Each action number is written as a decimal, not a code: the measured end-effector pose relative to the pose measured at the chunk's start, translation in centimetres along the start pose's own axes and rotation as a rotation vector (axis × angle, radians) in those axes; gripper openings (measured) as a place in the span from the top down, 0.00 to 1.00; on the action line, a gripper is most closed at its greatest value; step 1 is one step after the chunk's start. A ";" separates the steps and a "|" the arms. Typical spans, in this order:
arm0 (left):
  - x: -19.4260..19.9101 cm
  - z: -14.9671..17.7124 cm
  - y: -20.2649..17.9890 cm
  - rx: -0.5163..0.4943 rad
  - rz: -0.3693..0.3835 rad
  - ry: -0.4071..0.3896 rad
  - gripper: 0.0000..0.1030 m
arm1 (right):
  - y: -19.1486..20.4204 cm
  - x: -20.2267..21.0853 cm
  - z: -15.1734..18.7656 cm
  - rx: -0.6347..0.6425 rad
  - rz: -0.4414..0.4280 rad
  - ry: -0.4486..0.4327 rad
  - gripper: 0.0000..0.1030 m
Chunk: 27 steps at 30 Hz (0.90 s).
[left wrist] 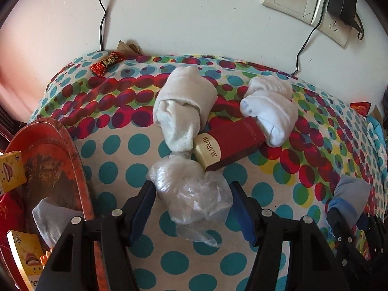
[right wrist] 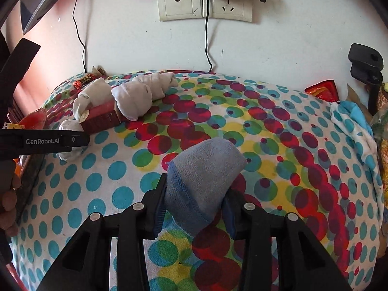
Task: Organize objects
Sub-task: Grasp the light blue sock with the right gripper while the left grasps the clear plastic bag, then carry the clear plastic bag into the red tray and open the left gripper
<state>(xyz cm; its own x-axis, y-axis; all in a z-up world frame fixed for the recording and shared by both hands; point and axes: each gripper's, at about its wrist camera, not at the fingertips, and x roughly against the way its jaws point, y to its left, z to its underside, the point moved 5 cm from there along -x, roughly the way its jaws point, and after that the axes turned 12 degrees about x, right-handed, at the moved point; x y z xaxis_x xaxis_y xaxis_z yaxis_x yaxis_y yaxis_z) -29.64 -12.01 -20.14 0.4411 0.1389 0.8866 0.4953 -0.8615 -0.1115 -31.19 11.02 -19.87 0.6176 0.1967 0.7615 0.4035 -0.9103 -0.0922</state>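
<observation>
A: Well, biggest first: what carries everything?

B: A table under a polka-dot cloth (right wrist: 303, 145) with teal, red, green and yellow spots, its far edge against a white wall. At its left edge sits an oval red tray (left wrist: 80, 169), worn brown inside, holding a grey sock and yellow cartons.

A: And the things on the cloth?

B: Near the far edge, left of the middle, a dark red carton with a cream end printed MARUBI (left wrist: 228, 145) lies flat. A rolled cream-white sock bundle (left wrist: 184, 104) lies against its left side and a rolled white sock bundle (left wrist: 269, 111) rests over its far end. A clear plastic bag with something white inside (left wrist: 189, 194) lies just in front of the carton's cream end.

A: The grippers?

B: The left gripper (left wrist: 191, 206) has its jaws spread on either side of the plastic bag; the left pad looks to be at the bag, the right pad stands apart. The right gripper (right wrist: 196, 206) pinches a rolled grey sock with a blue cuff (right wrist: 206, 177) near the table's middle, jaws pressed into the cuff end.

A: Smallest?

B: A red-and-gold wrapped sweet (left wrist: 106, 63) at the far left corner.
</observation>
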 end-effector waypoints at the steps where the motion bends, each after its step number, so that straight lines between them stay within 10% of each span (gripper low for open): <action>1: -0.2 0.0 0.1 0.005 0.006 0.001 0.38 | 0.2 0.0 0.0 0.008 0.003 0.001 0.63; 3: -0.1 0.2 0.1 -0.005 0.000 -0.010 0.62 | 0.4 -0.4 0.0 0.019 0.012 0.021 0.61; 27: 7.6 4.7 -1.2 -0.207 0.010 -0.105 0.66 | 0.6 -0.9 0.0 0.044 0.057 0.045 0.62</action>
<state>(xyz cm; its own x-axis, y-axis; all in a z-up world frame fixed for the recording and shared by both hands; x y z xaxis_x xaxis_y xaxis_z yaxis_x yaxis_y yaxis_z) -23.35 -7.57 -15.36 0.5265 0.1704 0.8329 0.3311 -0.9435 -0.0162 -31.48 10.26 -20.56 0.6099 0.1280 0.7821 0.3987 -0.9025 -0.1632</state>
